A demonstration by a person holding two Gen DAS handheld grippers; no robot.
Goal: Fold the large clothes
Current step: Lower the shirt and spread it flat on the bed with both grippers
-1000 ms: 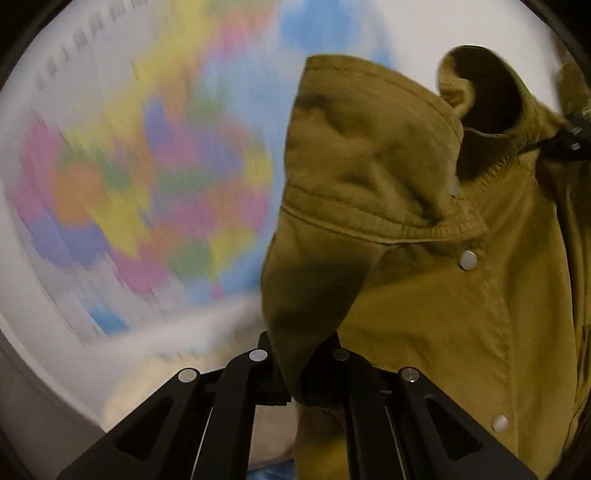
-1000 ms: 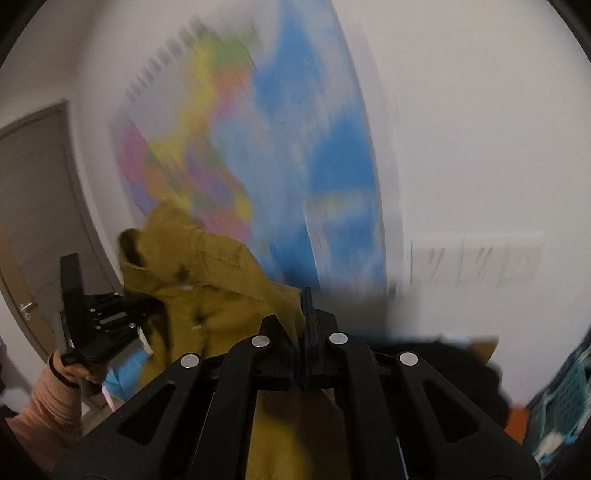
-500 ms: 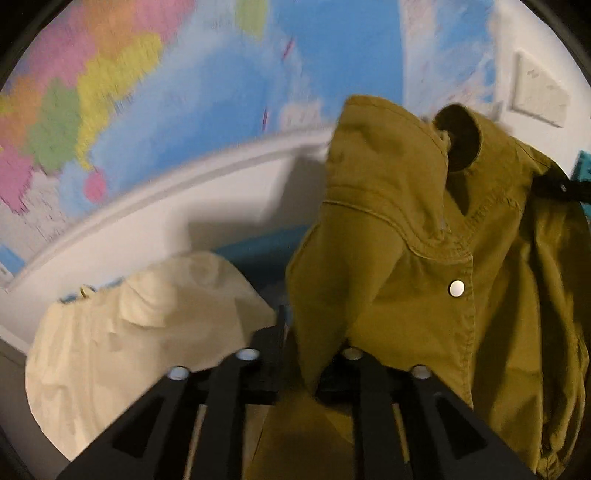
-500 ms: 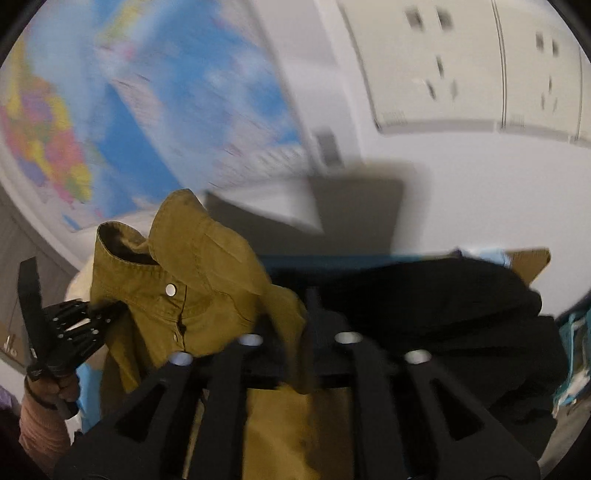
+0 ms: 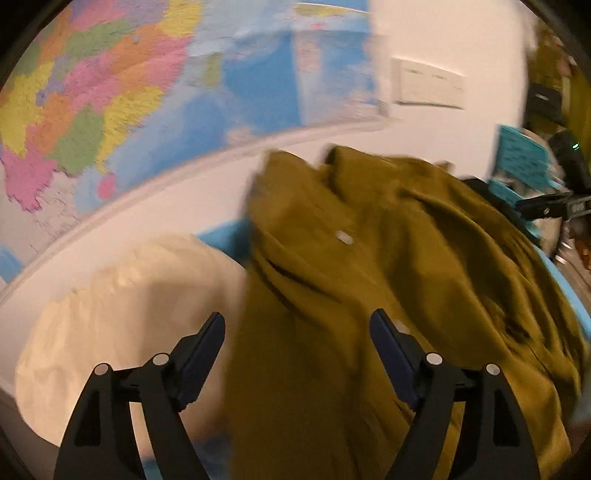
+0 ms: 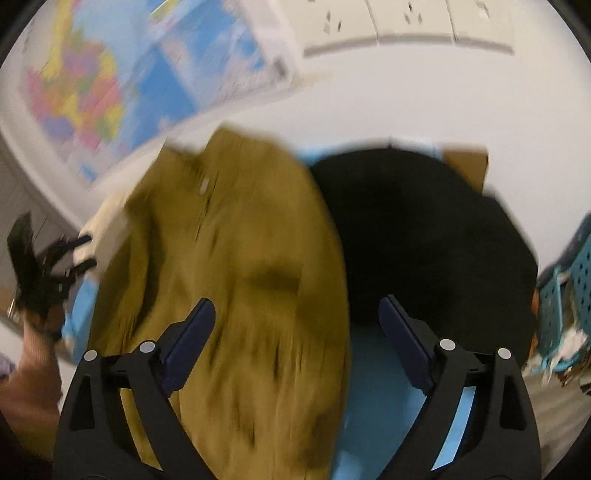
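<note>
An olive-brown snap-button shirt (image 5: 369, 280) lies crumpled on the blue table (image 6: 373, 369), blurred by motion. My left gripper (image 5: 297, 330) hovers over its left part with jaws opening wide; the cloth lies below and between the fingers, which do not press it. In the right wrist view the same shirt (image 6: 240, 280) fills the left centre. My right gripper (image 6: 297, 317) is also opening above the shirt's right edge, its pads free of the cloth. The left gripper (image 6: 44, 266) shows at the far left, held by a hand in a pink sleeve.
A cream garment (image 5: 122, 317) lies left of the shirt. A black garment (image 6: 413, 240) lies to its right, with a cardboard piece (image 6: 467, 166) behind. A coloured wall map (image 5: 122, 96) and wall sockets (image 6: 406, 26) are behind the table. Teal crates (image 6: 576, 280) stand at the right.
Both grippers were shut on the hanging shirt; they dropped toward the table and opened, and the shirt has fallen onto the table in a heap.
</note>
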